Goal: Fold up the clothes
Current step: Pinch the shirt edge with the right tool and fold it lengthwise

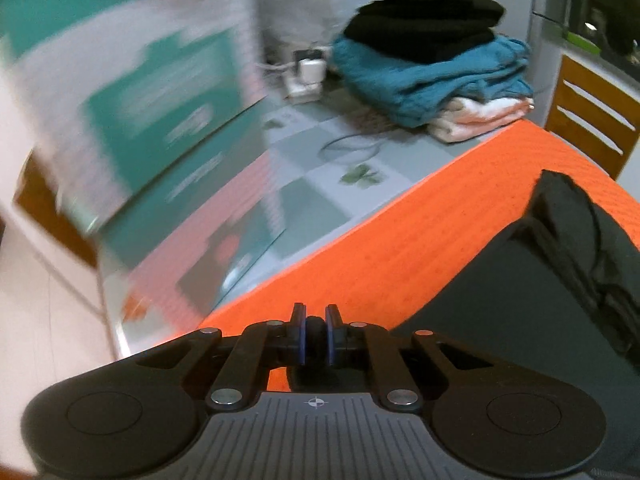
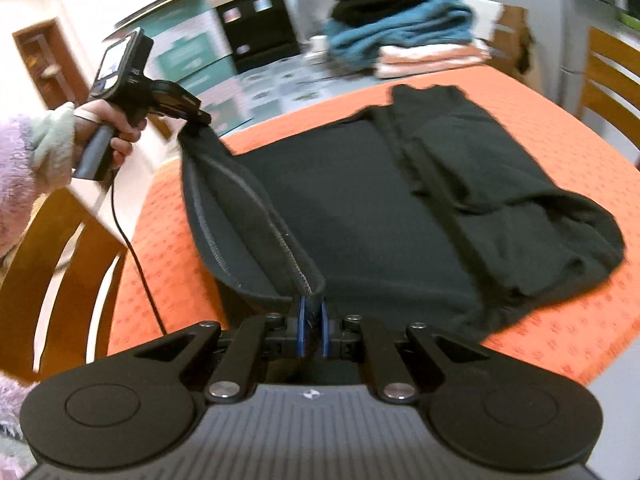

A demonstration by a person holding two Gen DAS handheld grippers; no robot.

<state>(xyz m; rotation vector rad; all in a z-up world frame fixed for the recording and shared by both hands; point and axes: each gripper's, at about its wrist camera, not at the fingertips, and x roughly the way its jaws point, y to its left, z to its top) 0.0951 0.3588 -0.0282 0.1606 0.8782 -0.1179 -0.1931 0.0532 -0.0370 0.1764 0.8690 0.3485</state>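
On the orange-covered counter lies a black zip jacket, right side folded in. Left tool and right tool each pinch its lifted zipper edge; keep it taut, lay it across evenly.

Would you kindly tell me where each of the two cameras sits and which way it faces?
Left wrist: on the left gripper, facing across the orange textured table mat toward the stack of folded clothes; own fingers show.
Right wrist: on the right gripper, facing the black zip-up garment; the person's hand shows.
Shared: garment, mat, stack.
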